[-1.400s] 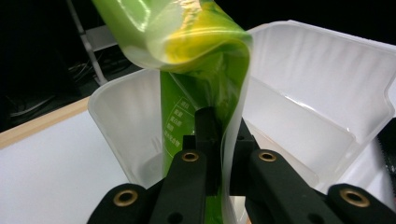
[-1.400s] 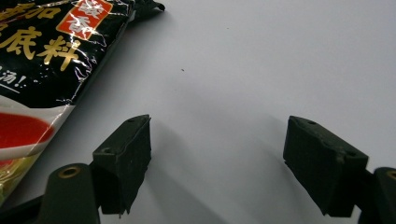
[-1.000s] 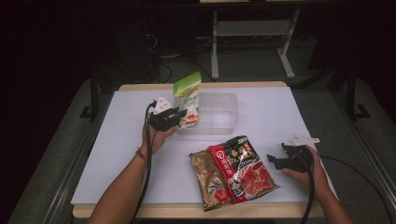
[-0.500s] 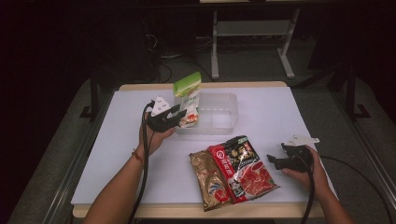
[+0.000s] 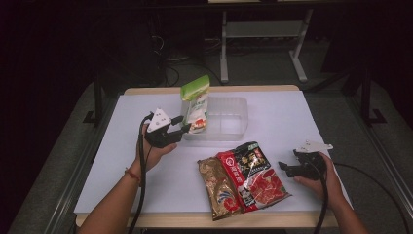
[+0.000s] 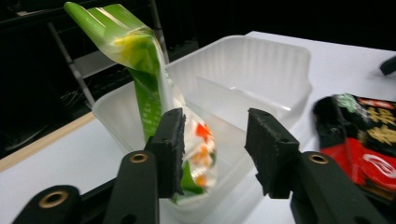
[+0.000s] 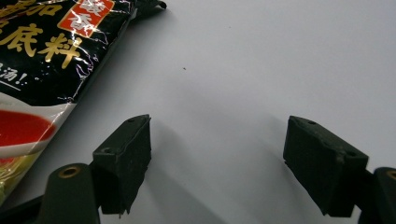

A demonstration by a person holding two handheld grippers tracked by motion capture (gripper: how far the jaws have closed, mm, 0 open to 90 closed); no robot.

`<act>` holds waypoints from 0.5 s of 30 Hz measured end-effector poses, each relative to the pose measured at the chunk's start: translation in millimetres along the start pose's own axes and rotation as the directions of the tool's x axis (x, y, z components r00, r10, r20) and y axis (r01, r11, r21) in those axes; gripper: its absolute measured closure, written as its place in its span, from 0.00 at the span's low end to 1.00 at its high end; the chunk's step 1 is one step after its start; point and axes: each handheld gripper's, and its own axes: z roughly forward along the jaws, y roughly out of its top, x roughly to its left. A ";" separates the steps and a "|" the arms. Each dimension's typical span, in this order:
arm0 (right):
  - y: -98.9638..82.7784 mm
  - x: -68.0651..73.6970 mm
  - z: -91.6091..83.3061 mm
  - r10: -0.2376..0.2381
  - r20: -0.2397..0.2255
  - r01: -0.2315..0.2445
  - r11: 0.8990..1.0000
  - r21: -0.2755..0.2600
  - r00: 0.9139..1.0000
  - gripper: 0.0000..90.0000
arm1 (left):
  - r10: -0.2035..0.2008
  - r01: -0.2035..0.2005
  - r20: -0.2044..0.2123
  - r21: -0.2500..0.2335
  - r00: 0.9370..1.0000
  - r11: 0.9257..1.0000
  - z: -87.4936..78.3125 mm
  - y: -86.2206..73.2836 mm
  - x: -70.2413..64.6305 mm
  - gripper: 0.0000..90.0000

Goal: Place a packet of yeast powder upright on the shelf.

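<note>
Green pouch (image 5: 196, 103) stands on end in the near-left corner of the clear plastic tub (image 5: 228, 119), leaning on its wall, top flap w/ a bend. Left tongs (image 5: 179, 132) just beside the tub, jaws just been opening, half-wide, pads off the pouch. Risk: the slick, floppy film pouch may slump or tip out over the low rim; the light tub may slide if nudged. Right tongs (image 5: 285, 168) wide, nothing between, right of the glossy red-black sachet (image 5: 253, 175) and brown sachet (image 5: 220, 189), both flat on the white counter (image 5: 122, 165) near the tub.
</note>
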 end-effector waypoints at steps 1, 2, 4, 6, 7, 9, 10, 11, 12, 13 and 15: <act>0.0 0.0 0.0 0.000 0.000 0.000 1.000 0.000 1.000 0.25 | -0.008 0.008 0.008 0.000 1.000 1.000 -3.0 -1.1 -0.9 0.62; 0.0 0.0 0.0 0.000 0.001 0.000 1.000 0.000 1.000 0.25 | -0.024 0.024 0.021 0.000 0.999 1.000 -5.9 -2.4 -1.5 0.61; 0.0 0.1 0.0 -0.001 0.001 0.001 1.000 0.000 1.000 0.25 | -0.027 0.027 0.038 -0.002 0.999 1.000 -11.6 -5.9 -4.2 0.60; 0.1 0.1 0.0 0.000 0.001 0.000 1.000 0.001 1.000 0.25 | -0.021 0.021 0.055 0.007 0.998 1.000 -16.2 -10.0 -7.6 0.59; 0.0 0.2 0.1 0.000 0.001 0.000 1.000 0.001 1.000 0.25 | -0.018 0.017 0.063 0.012 0.998 1.000 -18.1 -12.1 -9.1 0.58; 0.0 0.2 0.1 0.000 0.002 0.000 1.000 0.001 1.000 0.25 | -0.025 0.024 0.076 0.022 0.997 0.999 -22.0 -16.6 -11.7 0.55; 0.0 0.3 0.1 -0.001 0.002 0.001 1.000 0.001 1.000 0.25 | -0.032 0.029 0.092 0.032 0.995 0.999 -24.6 -21.1 -14.1 0.53; 0.0 0.3 0.1 -0.001 0.002 0.001 1.000 0.001 1.000 0.25 | -0.032 0.029 0.092 0.032 0.995 0.999 -24.6 -21.1 -14.1 0.52; 0.0 0.3 0.1 -0.001 0.002 0.001 1.000 0.001 1.000 0.25 | -0.032 0.028 0.095 0.040 0.995 0.999 -25.8 -23.0 -15.3 0.52; 0.0 0.3 0.1 -0.001 0.002 0.001 1.000 0.001 1.000 0.25 | -0.040 0.035 0.107 0.045 0.993 0.998 -26.4 -25.1 -16.5 0.49; 0.0 0.4 0.0 -0.001 0.002 0.001 1.000 0.001 1.000 0.25 | -0.061 0.053 0.139 0.062 0.988 0.997 -27.2 -29.8 -18.7 0.45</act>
